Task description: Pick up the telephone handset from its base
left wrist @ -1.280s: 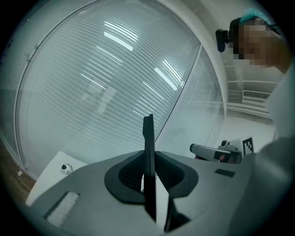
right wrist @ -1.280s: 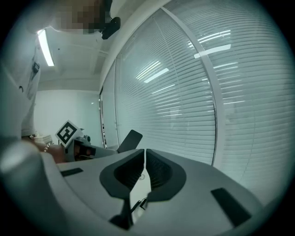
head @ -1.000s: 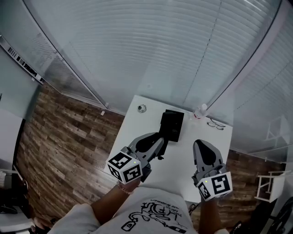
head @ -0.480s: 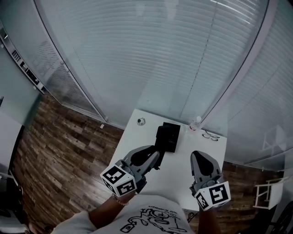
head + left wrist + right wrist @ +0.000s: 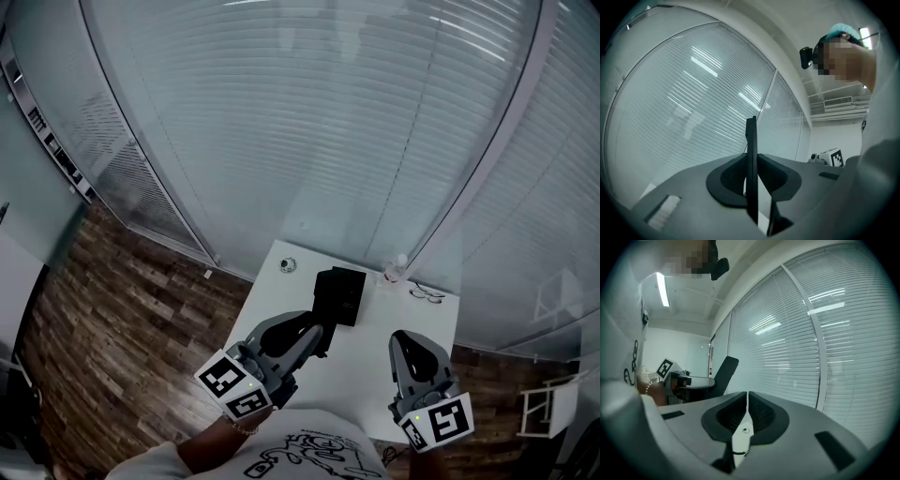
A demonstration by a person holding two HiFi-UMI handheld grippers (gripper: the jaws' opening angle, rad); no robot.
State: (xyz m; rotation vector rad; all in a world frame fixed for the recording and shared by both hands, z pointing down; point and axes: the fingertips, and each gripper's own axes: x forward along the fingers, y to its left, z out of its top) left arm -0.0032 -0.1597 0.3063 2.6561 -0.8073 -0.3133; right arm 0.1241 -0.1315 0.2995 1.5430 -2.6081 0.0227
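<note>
The slim black telephone handset (image 5: 751, 140) is clamped in the left gripper (image 5: 317, 334) and has been raised clear of the black rectangular base (image 5: 339, 295) at 12 o'clock. The right gripper (image 5: 408, 339) is closed and empty. The pickup is judged achieved.

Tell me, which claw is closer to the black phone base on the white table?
Left. The left gripper, clamped on the black handset, sits just in front of the phone base's near edge. The right gripper is farther away, off to the base's right.
</note>
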